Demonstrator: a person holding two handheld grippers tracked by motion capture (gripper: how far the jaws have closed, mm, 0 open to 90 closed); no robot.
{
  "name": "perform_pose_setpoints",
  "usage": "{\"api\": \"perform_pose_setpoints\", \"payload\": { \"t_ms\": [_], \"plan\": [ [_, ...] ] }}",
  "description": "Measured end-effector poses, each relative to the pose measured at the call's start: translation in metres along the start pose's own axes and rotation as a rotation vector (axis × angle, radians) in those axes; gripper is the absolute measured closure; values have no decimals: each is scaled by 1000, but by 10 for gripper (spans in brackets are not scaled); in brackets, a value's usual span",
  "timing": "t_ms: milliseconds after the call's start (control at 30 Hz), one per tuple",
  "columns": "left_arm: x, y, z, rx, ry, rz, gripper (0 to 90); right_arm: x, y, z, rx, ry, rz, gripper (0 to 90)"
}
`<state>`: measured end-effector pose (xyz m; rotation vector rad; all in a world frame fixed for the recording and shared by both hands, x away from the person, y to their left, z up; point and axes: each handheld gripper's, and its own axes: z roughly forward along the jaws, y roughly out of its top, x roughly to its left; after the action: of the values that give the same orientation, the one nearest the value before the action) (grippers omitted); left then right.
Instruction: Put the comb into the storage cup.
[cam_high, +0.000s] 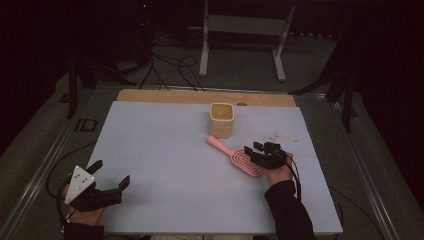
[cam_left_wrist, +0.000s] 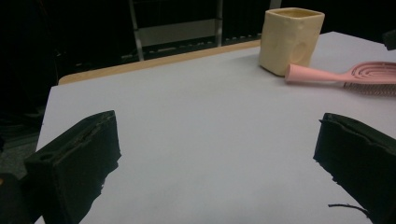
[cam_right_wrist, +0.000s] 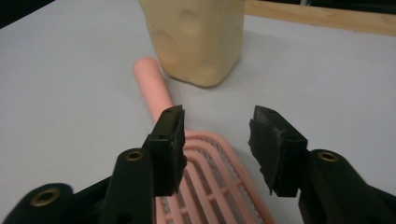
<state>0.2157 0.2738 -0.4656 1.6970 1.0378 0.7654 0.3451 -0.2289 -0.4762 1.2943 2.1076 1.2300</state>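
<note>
Fingers of both grippers spread wide, right gripper (cam_right_wrist: 217, 135) over pink brush (cam_right_wrist: 205, 182), yellow cup (cam_right_wrist: 196, 37) just beyond.

On the table (cam_high: 165, 150), the cup (cam_high: 222, 120) sits at twelve o'clock; the hairbrush (cam_high: 235, 155) lies just before it, toward four.

Pink hairbrush (cam_high: 235, 154) lies flat on desk (cam_high: 165, 150), right of centre. Round plain handle points up-left toward far side; oval vented head with looping slots faces up, bristles down, nearer person. Handle tip just beside base of cream cup (cam_high: 222, 120), maybe touching, cannot tell. Cup upright, squarish with rounded corners, dimpled walls, open top, standing near desk's far edge. Right tongs (cam_right_wrist: 217, 140) hover over brush head, jaws parted, one each side above slotted head, not gripping it.
</note>
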Motion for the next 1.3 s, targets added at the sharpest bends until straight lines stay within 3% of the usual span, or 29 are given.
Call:
{"api": "perform_pose_setpoints", "payload": {
  "t_ms": [200, 533, 700, 833, 867, 1200, 1300],
  "plan": [
    [0, 0, 0, 1, -3, 2, 6, 10, 15, 6, -8, 4, -45, 607],
    [1, 0, -1, 1, -1, -2, 7, 28, 34, 29, 39, -22, -84, 706],
    [1, -1, -1, -1, -1, -4, 7, 32, 43, 45, 68, -27, -85, 883],
    [1, -1, -1, 0, 0, -4, 7, 33, 44, 50, 74, -33, -88, 900],
    [2, -1, -1, 0, 0, -4, 7, 35, 46, 59, 108, -46, -96, 900],
    [2, -2, -1, -1, -1, -6, 7, 39, 40, 86, 212, -69, -92, 900],
    [2, -2, -2, -1, 0, -7, 7, 40, 34, 95, 275, -76, -99, 900]
  ]
}}
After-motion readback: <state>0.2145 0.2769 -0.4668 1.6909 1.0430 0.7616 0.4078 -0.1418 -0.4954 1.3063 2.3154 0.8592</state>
